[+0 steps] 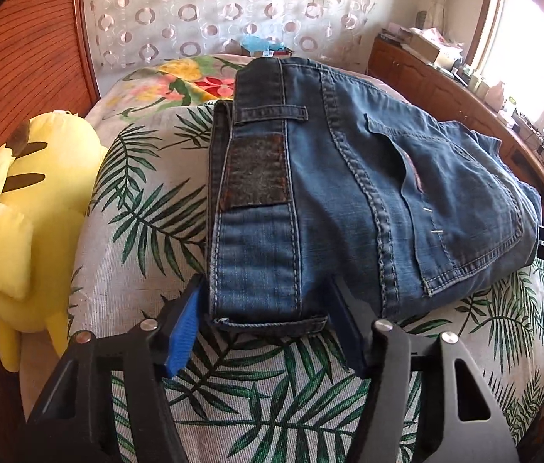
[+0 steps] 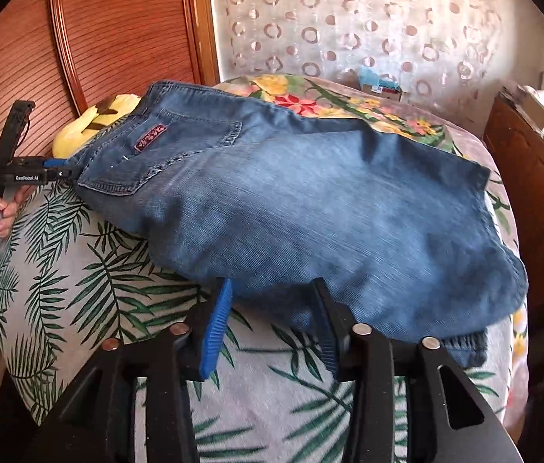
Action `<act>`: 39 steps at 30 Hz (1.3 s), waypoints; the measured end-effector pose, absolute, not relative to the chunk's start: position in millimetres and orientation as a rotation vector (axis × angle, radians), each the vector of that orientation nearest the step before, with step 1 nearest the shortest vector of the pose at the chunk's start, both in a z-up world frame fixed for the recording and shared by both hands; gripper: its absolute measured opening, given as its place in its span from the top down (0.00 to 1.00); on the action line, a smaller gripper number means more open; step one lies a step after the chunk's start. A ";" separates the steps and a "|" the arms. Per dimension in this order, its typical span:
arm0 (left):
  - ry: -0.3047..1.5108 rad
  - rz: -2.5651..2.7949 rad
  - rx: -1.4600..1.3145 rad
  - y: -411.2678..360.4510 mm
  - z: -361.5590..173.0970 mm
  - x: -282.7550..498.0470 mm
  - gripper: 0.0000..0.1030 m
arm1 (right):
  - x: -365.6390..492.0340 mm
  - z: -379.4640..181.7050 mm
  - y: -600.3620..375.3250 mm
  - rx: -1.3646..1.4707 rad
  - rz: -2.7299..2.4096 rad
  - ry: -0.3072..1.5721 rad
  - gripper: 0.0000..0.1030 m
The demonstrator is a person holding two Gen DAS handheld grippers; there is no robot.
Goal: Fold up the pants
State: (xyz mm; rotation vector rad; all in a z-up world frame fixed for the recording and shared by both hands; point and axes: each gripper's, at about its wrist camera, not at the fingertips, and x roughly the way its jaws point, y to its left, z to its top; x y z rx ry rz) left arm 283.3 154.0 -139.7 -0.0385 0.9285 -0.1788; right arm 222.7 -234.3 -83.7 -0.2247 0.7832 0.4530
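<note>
Blue jeans [image 1: 349,177] lie folded on the leaf-print bedspread [image 1: 148,200], back pocket up. In the left wrist view the near end of the waistband with its belt loop sits between the fingers of my left gripper [image 1: 267,284]; the pads stand close on both sides and the cloth looks unsqueezed. The right wrist view shows the jeans [image 2: 291,208] from the leg side, their near edge reaching between the spread fingers of my right gripper [image 2: 273,284], which is open. The left gripper [image 2: 64,171] also shows there at the waistband, held by a hand [image 2: 0,208].
A yellow plush toy [image 1: 29,208] lies at the bed's left beside the wooden headboard [image 1: 21,58]. A flowered blanket [image 1: 179,81] covers the far end. A wooden cabinet [image 1: 445,88] with clutter stands on the right under a bright window. A patterned curtain [image 2: 368,19] hangs behind.
</note>
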 end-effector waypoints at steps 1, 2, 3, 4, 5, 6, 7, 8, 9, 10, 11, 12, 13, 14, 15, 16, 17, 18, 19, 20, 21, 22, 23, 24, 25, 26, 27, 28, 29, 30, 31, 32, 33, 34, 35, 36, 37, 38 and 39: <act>0.925 -0.178 -0.037 154.8 -139.9 283.9 0.46 | 223.9 -83.9 -231.3 -0.250 0.444 0.774 0.54; 0.920 -0.176 -0.036 155.4 -139.3 284.5 0.52 | 225.1 -84.4 -227.9 -0.281 0.440 0.761 0.54; 0.914 -0.188 -0.043 156.6 -138.4 284.5 0.55 | 226.3 -84.4 -225.0 -0.303 0.437 0.753 0.53; 0.913 -0.188 -0.043 156.0 -137.9 284.2 0.58 | 227.7 -85.7 -223.4 -0.322 0.434 0.751 0.53; 0.909 -0.191 -0.036 155.3 -137.2 283.6 0.62 | 229.0 -88.4 -220.6 -0.337 0.431 0.752 0.53; 0.907 -0.196 -0.024 153.5 -136.7 283.0 0.64 | 232.6 -89.2 -216.0 -0.357 0.428 0.750 0.53; 0.904 -0.200 -0.013 151.2 -136.1 281.4 0.69 | 233.2 -92.0 -214.6 -0.380 0.427 0.749 0.53; 0.897 -0.203 -0.002 148.7 -134.9 279.6 0.73 | 234.4 -96.8 -207.6 -0.396 0.426 0.753 0.53; 0.883 -0.204 0.015 145.6 -132.4 277.1 0.75 | 235.1 -99.4 -205.1 -0.408 0.426 0.758 0.53; 0.871 -0.204 0.029 143.4 -130.0 275.4 0.79 | 236.1 -101.4 -202.5 -0.423 0.420 0.759 0.55; 0.859 -0.208 0.040 141.7 -127.5 273.9 0.82 | 235.3 -102.0 -201.7 -0.440 0.408 0.754 0.68; 0.851 -0.214 0.046 140.7 -124.8 272.5 0.83 | 236.3 -102.6 -199.4 -0.454 0.406 0.752 0.76; 0.842 -0.211 0.047 140.8 -121.3 271.5 0.84 | 236.7 -102.1 -198.4 -0.464 0.405 0.750 0.87; 0.834 -0.210 0.046 141.2 -117.1 270.0 0.85 | 236.4 -101.3 -196.3 -0.469 0.406 0.746 0.97; 0.827 -0.209 0.048 141.3 -113.9 269.2 0.85 | 234.8 -98.3 -196.2 -0.478 0.404 0.734 0.98; 0.812 -0.206 0.051 141.6 -108.0 267.3 0.86 | 232.7 -95.5 -194.8 -0.491 0.408 0.723 0.98; 0.800 -0.203 0.050 142.7 -103.0 265.6 0.87 | 231.2 -92.0 -193.9 -0.497 0.419 0.713 0.99; 0.789 -0.201 0.048 143.8 -97.6 264.2 0.87 | 229.8 -87.6 -194.9 -0.492 0.416 0.700 0.99; 0.770 -0.196 0.044 145.5 -89.9 261.6 0.87 | 229.3 -80.5 -198.7 -0.471 0.415 0.689 0.99; 0.757 -0.193 0.040 146.7 -84.2 259.6 0.88 | 228.6 -74.2 -202.0 -0.451 0.418 0.680 0.99; 0.745 -0.195 0.034 148.7 -78.5 257.8 0.88 | 228.0 -68.0 -205.5 -0.432 0.414 0.665 0.99; 0.729 -0.198 0.030 149.3 -70.7 253.5 0.88 | 226.8 -59.0 -209.9 -0.406 0.411 0.645 0.99; 0.718 -0.199 0.031 149.8 -65.4 250.9 0.88 | 225.2 -51.7 -213.2 -0.383 0.415 0.634 0.99; 0.707 -0.203 0.031 150.2 -59.6 247.6 0.88 | 223.8 -43.3 -216.6 -0.357 0.417 0.621 0.99; 0.693 -0.207 0.029 151.2 -54.1 243.9 0.88 | 222.6 -35.6 -219.3 -0.336 0.421 0.609 0.99; 0.681 -0.207 0.029 151.7 -48.8 239.6 0.88 | 221.8 -29.8 -220.3 -0.322 0.425 0.601 0.99; 0.674 -0.208 0.028 153.1 -45.0 237.4 0.88 | 219.8 -25.9 -222.6 -0.314 0.427 0.593 0.99; 0.671 -0.207 0.023 155.4 -42.8 235.7 0.88 | 219.1 -23.5 -222.7 -0.307 0.427 0.586 0.99; 0.676 -0.203 0.021 157.0 -43.3 236.2 0.88 | 219.9 -22.2 -220.7 -0.303 0.425 0.583 0.99; 0.688 -0.198 0.023 157.9 -46.7 237.7 0.88 | 219.1 -26.1 -221.8 -0.298 0.425 0.585 0.99; 0.704 -0.188 0.028 158.7 -52.0 240.3 0.88 | 222.2 -29.3 -219.4 -0.290 0.419 0.593 0.99; 0.722 -0.179 0.031 159.2 -58.8 243.5 0.88 | 225.9 -35.1 -218.1 -0.285 0.417 0.606 0.99; 0.743 -0.175 0.031 159.5 -67.2 247.1 0.88 | 230.0 -42.7 -214.7 -0.281 0.414 0.625 0.99; 0.758 -0.173 0.029 160.3 -73.0 250.3 0.88 | 234.1 -51.1 -211.7 -0.273 0.410 0.646 0.99; 0.770 -0.171 0.030 160.1 -78.6 252.1 0.88 | 237.4 -56.3 -209.4 -0.263 0.413 0.667 0.99; 0.781 -0.168 0.033 159.5 -83.7 253.5 0.88 | 240.8 -60.2 -208.3 -0.246 0.423 0.689 0.99; 0.788 -0.166 0.034 158.2 -88.3 253.1 0.88 | 242.8 -61.8 -209.9 -0.224 0.429 0.702 0.99; 0.791 -0.166 0.035 157.8 -90.4 252.8 0.88 | 242.7 -64.7 -211.3 -0.205 0.428 0.712 0.99; 0.792 -0.168 0.036 157.3 -92.1 252.0 0.88 | 240.7 -65.1 -213.6 -0.190 0.431 0.713 0.98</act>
